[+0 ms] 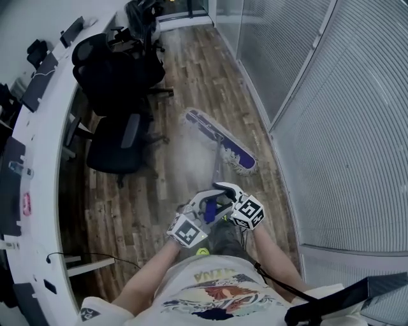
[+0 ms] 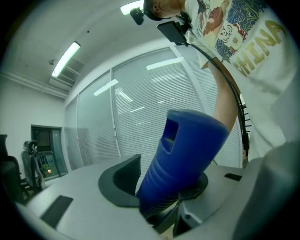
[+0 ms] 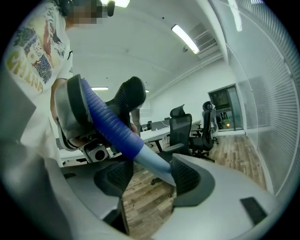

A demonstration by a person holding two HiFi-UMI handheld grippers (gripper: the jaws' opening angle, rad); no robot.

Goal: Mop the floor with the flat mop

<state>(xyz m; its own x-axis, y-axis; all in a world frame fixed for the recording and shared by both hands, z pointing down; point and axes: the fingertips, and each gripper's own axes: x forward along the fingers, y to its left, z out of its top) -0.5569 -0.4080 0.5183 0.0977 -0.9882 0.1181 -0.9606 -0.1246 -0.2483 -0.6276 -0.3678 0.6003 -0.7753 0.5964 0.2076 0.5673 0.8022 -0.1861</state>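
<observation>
Two grippers are sharing the flat mop [image 1: 218, 160]: the left gripper [image 2: 164, 197] is clamping its blue ribbed grip [image 2: 183, 154] at the top, the right gripper [image 3: 150, 176] is clamping the pale pole [image 3: 157, 164] just below. The mop head [image 1: 220, 140] is lying flat on the wooden floor [image 1: 191, 76] ahead. I am judging it light and stiff, with a soft pad; the smooth pole may slip, the ribs less.

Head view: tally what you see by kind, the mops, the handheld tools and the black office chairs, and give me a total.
flat mop: 1
tools: 2, the left tool and the right tool, both on the mop's handle
black office chairs: 3, near, middle, far by the top edge
total: 6
</observation>
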